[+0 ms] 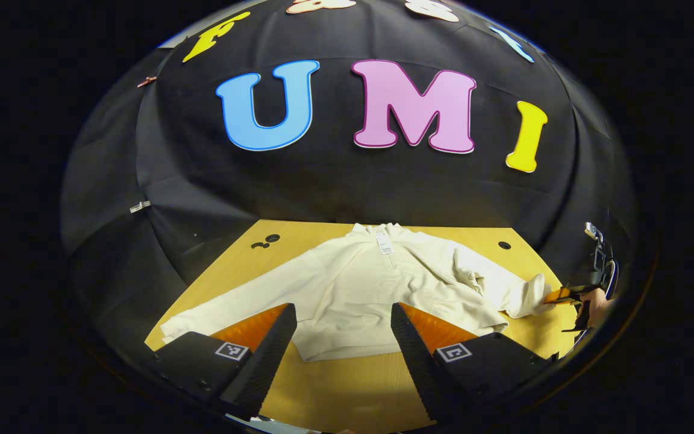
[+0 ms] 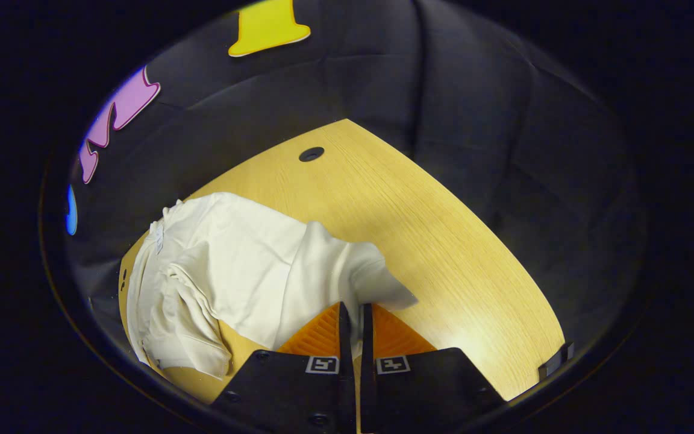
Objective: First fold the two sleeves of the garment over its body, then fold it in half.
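Observation:
A cream sweatshirt (image 1: pixel 359 289) lies face up on the wooden table (image 1: pixel 353 392), collar at the far side. One sleeve (image 1: pixel 226 304) stretches out flat to the left. My left gripper (image 1: pixel 342 308) hovers open over the hem with nothing between its fingers. The other sleeve (image 1: pixel 503 289) runs right, where my right gripper (image 1: pixel 558 295) pinches its cuff. In the right gripper view, the right gripper (image 2: pixel 354 308) is shut on that cuff (image 2: pixel 377 277), cloth showing in the narrow gap. The sleeve (image 2: pixel 317 265) bunches up toward the body (image 2: pixel 226 253).
The table (image 2: pixel 443 241) has a round cable hole (image 2: pixel 311 154) near its far right corner and small dark holes (image 1: pixel 265 241) at the far left. Black cloth walls close in on all sides. A hand (image 1: pixel 594 301) holds the right gripper at the table's right edge.

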### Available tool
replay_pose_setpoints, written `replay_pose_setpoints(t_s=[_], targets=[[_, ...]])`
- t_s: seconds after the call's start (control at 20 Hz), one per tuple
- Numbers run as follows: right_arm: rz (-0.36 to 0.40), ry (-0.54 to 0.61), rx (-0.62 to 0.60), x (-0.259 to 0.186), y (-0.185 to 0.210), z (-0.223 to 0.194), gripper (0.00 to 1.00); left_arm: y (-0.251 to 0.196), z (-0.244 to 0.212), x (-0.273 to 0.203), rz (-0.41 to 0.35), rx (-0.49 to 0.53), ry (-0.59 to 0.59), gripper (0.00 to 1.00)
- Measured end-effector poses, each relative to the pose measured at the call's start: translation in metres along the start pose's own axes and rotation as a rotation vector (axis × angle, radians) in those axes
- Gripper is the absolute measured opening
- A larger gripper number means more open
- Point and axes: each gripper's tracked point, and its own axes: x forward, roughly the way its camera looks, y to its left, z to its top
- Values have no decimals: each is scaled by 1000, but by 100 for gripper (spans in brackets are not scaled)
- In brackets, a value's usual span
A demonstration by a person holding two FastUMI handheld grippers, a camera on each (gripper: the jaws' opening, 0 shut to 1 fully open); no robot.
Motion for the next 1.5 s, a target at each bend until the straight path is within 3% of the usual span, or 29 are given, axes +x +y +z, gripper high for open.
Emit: replay_pose_setpoints(t_s=[0.35, 0.85, 1.1, 1.5], targets=[[161, -139, -83, -14, 119, 90, 7, 36, -4, 1, 53, -59, 6, 97], [347, -216, -300, -29, 304, 126, 7, 108, -19, -11, 156, -148, 3, 97], [437, -219, -457, -36, 415, 97, 7, 150, -35, -17, 196, -189, 20, 97], [574, -154, -681, -26, 570, -4, 7, 223, -57, -20, 305, -240, 41, 98]])
